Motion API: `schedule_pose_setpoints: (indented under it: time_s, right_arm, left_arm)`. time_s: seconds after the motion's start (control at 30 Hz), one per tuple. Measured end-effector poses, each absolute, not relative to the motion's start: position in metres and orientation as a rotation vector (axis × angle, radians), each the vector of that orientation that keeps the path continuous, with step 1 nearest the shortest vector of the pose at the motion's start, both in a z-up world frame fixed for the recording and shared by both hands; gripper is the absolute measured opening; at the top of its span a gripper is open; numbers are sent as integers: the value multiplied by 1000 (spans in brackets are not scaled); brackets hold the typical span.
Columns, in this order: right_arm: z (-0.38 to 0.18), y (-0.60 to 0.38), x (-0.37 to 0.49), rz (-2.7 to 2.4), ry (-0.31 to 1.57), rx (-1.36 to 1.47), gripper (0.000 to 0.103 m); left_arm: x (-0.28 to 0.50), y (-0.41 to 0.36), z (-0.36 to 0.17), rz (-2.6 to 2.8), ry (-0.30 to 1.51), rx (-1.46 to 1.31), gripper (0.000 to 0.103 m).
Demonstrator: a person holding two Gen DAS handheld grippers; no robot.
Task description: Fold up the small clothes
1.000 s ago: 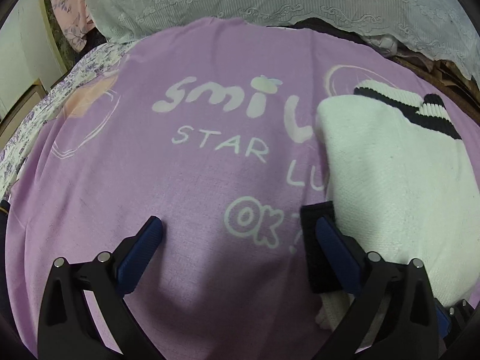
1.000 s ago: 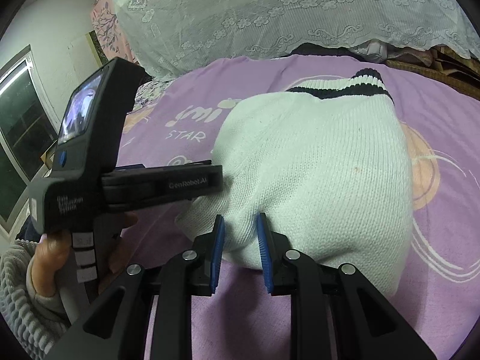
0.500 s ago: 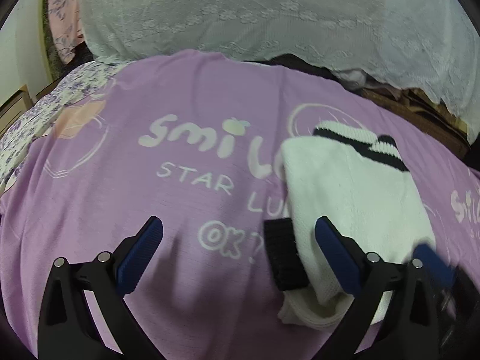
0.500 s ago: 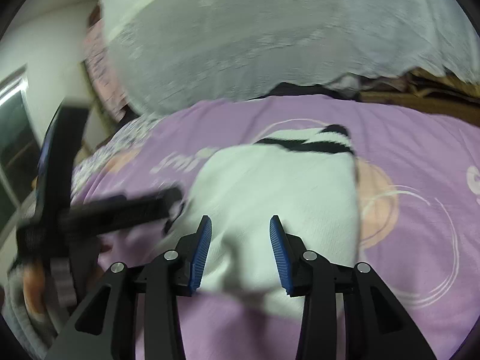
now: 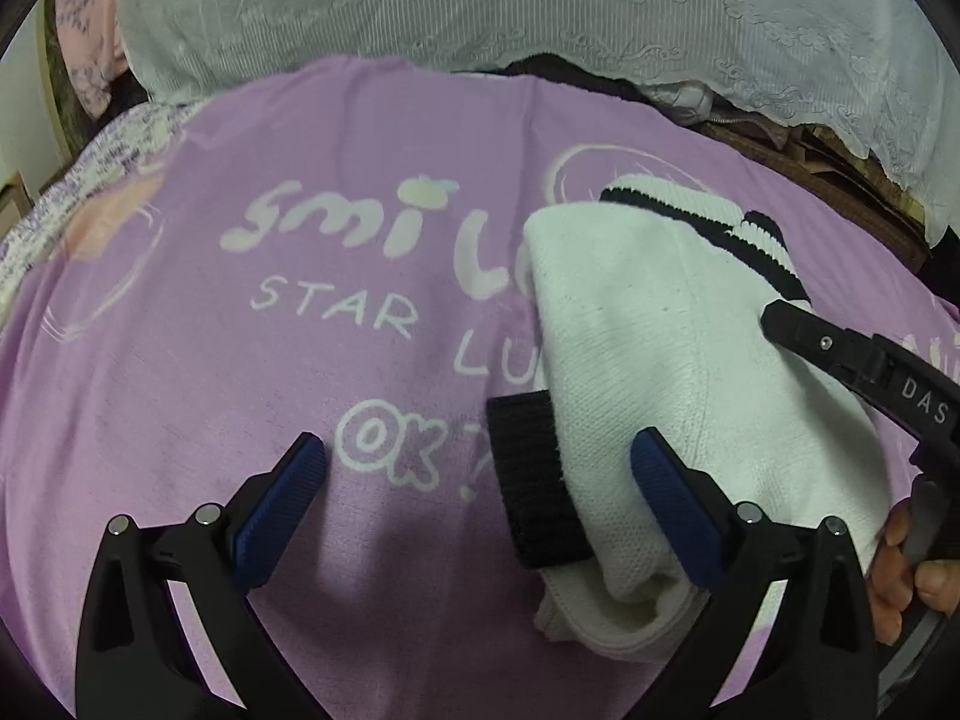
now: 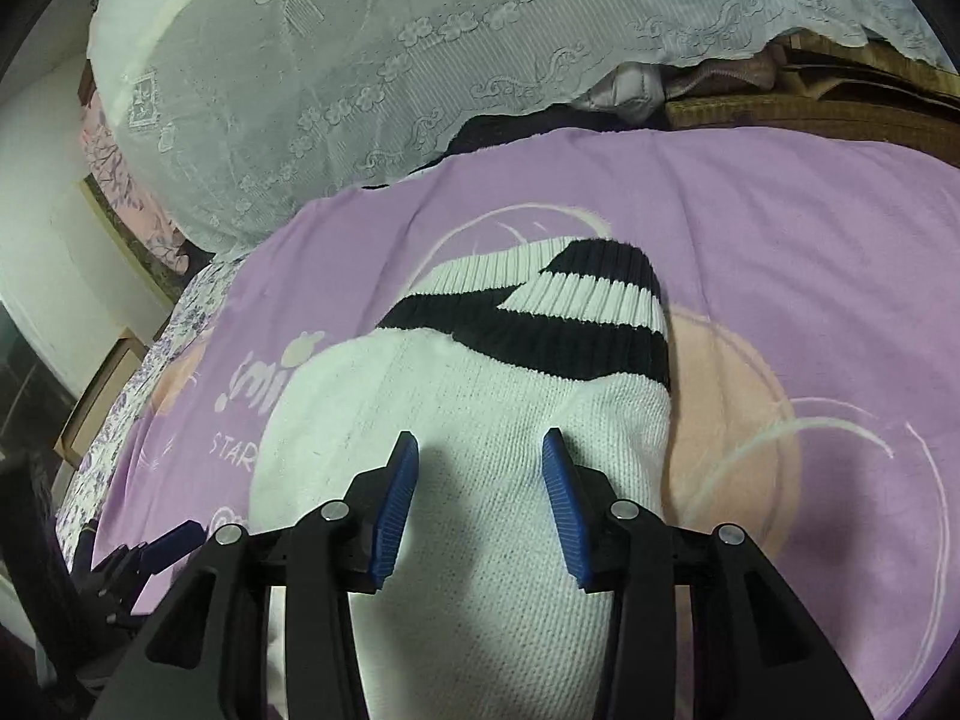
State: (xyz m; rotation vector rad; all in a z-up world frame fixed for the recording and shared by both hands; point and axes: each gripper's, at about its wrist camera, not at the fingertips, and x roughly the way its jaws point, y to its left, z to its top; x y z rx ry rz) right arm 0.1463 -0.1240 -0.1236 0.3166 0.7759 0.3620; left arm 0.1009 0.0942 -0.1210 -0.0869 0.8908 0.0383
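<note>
A small white knit garment (image 5: 648,360) with black-and-white ribbed bands (image 5: 720,228) lies folded on the purple printed blanket (image 5: 300,360). A black cuff (image 5: 534,480) sticks out at its left edge. My left gripper (image 5: 480,480) is open and empty, low over the blanket, with the right finger over the garment's near edge. In the right wrist view the garment (image 6: 480,420) lies under my right gripper (image 6: 480,480), which is open and empty above its white body, the striped band (image 6: 570,312) beyond.
A white lace cover (image 5: 480,0) over a pile rises at the back of the blanket. Dark clothes and a woven brown surface (image 6: 810,108) lie behind at the right. A floral sheet (image 5: 90,180) edges the left side.
My right gripper has let go of the garment's near edge, opened, and moved up over its body. My left gripper stays open, shifting only slightly. The garment rests flat.
</note>
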Motion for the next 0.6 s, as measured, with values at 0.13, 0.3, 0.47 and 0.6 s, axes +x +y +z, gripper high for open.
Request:
schedule_pose_setpoints:
  time_s: [0.13,0.3,0.47,0.6]
  right_arm:
    - [-129,-136,146,388,766,358,27]
    - [-125,-154,127,377,717,446,21]
    - [-103,-139,74,366,636,229,25]
    - [-103,-123,39,361,619,82,25]
  left_arm:
    - [101,94,-123,29,893,-88,99]
    - [98,101,-120,11,885,-132,99]
    - [85,105,-97,-5,785,-169,99]
    - [83,97,-96,-21,784,-144,99]
